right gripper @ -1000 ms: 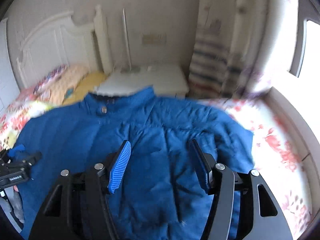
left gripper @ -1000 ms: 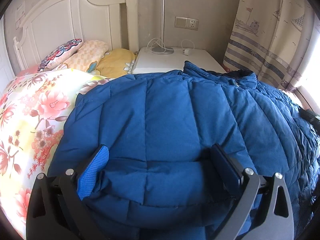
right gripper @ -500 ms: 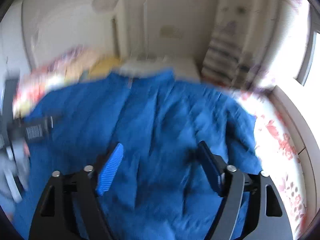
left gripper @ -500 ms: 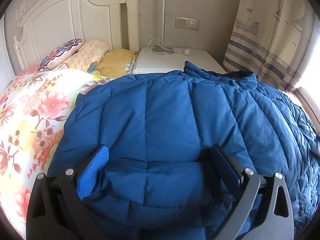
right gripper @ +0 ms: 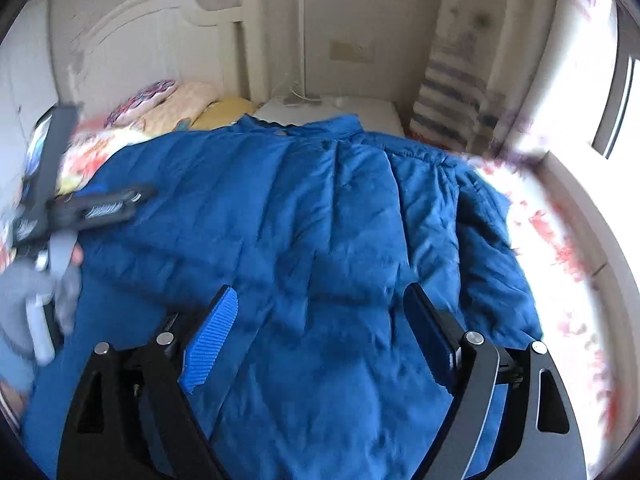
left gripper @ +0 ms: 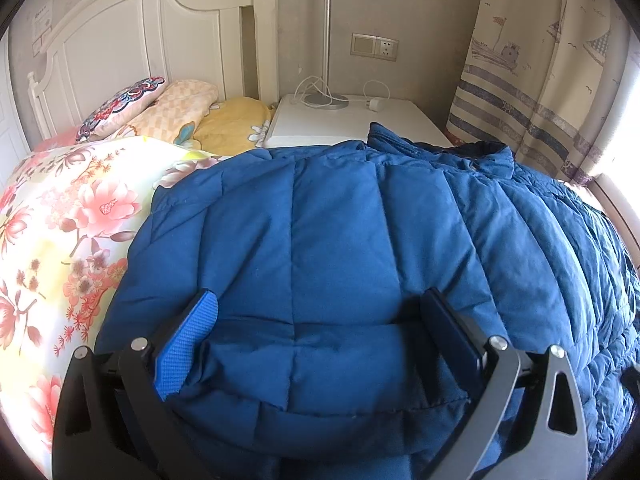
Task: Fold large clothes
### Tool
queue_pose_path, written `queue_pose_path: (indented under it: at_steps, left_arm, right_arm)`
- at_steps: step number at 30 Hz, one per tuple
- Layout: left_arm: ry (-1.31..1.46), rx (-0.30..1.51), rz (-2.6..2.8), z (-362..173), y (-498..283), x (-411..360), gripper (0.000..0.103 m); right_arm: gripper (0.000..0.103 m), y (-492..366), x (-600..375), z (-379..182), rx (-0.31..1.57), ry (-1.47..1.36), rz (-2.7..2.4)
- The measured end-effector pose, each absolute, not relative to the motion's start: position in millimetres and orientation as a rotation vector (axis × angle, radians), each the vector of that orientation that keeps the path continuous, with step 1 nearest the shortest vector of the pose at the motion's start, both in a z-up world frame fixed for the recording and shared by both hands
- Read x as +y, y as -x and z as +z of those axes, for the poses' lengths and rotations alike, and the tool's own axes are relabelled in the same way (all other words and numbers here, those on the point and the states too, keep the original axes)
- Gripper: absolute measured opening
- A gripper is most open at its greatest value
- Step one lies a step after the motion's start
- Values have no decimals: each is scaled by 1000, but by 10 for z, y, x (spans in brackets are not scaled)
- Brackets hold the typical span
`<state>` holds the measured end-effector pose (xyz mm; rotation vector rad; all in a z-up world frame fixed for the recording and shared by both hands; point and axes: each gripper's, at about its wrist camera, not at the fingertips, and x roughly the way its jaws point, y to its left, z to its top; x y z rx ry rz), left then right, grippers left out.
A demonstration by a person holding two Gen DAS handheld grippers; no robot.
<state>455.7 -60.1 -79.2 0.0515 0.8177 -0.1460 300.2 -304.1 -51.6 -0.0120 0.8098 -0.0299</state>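
Blue padded jacket [left gripper: 340, 240] spread on bed [left gripper: 60, 220] for folding; left hand-held gripper [left gripper: 320, 320] wide around a puffed fold, grip uncertain; right hand-held gripper [right gripper: 320, 320] opening, nothing pinched.

blue jacket [left gripper: 340, 240] covers the bed; floral quilt [left gripper: 60, 220] left stays bare.

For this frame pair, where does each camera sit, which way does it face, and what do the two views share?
Left wrist: on the left gripper, angled down over the blue puffer jacket toward the headboard; a jacket fold bulges between its wide jaws.
Right wrist: on the right gripper, jaws opening over the jacket, none of it pinched; the left gripper and a hand show at left.
Shared: jacket, headboard, nightstand, curtain.
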Motion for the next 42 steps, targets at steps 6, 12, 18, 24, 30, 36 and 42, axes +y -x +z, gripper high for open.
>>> queue_pose_path:
  at_steps: [6, 12, 18, 24, 30, 36, 42]
  left_arm:
    - [-132, 853, -96, -717, -4392, -687, 100]
    - [-128, 817, -277, -507, -3475, -708, 100]
    - [-216, 956, -214, -950, -3254, -582, 101]
    - [-110, 941, -80, -923, -3007, 173, 101]
    - [60, 937, -26, -902, -2903, 629, 99]
    - [-85, 771, -263, -623, -2129, -89, 100]
    - [-443, 812, -285, -1008, -1870, -861, 101]
  right_arm:
    - [88, -2909, -3133, -889, 925, -12, -7]
    - [89, -2947, -3135, -905, 939, -11, -18]
    - [91, -2888, -3241, -897, 992, -64, 4]
    - [91, -2265, -3396, -906, 1024, 12, 7]
    - [91, -1754, -3489, -793, 935, -21, -44]
    - [91, -1246, -2805, -717, 842, 40, 172]
    - [91, -1148, -2572, -1002, 882, 147, 172]
